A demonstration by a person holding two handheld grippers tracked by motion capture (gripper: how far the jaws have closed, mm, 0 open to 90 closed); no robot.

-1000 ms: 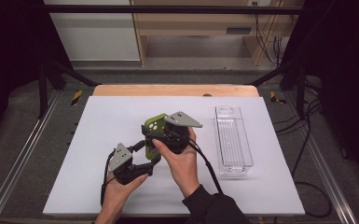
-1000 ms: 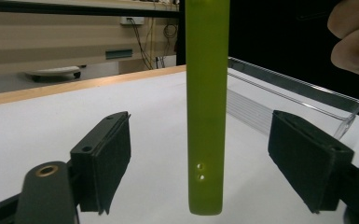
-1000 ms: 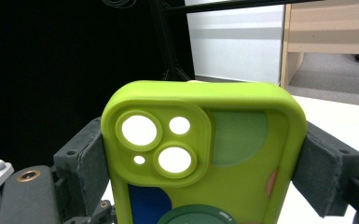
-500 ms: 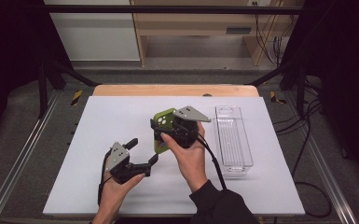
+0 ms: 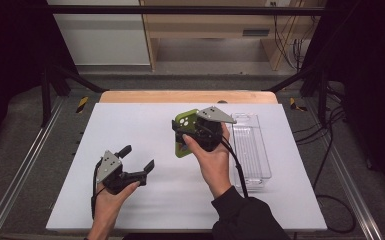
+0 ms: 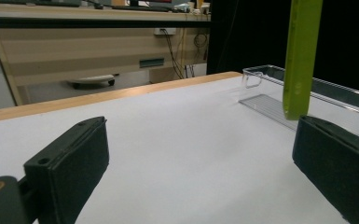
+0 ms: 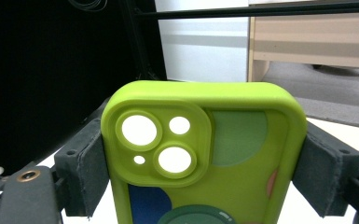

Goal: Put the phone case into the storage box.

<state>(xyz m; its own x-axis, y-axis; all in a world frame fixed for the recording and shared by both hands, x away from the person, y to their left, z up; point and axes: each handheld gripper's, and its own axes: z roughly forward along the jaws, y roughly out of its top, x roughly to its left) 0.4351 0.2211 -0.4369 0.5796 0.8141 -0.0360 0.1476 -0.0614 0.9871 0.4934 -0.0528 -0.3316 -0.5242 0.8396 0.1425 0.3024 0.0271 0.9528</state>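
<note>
Right gripper view puts the green phone case (image 7: 205,158) squarely between your right gripper's (image 7: 205,163) pads, which clamp its two long edges; the camera cut-outs sit at the top and the printed circles run down its back. In the high view that same right gripper (image 5: 187,136) carries the case (image 5: 186,134) upright above the table (image 5: 130,130), nearer the far edge than the near one and just beside the clear plastic tray (image 5: 252,150) that lies along the right edge.

Your left gripper (image 5: 139,159) sits toward the near left corner, its jaws having just spread wide, with nothing between them.

The grip is the weak point. You hold a soft, hollow shell by its rims only, so I judge that a harder squeeze could bow it and let it spring out, while a quick swing toward the tray could twist it in the pads.

Watch the tray's near wall too: in the left gripper view the case's lower end (image 6: 300,60) hangs close above it, and a low approach could knock the light tray askew.
</note>
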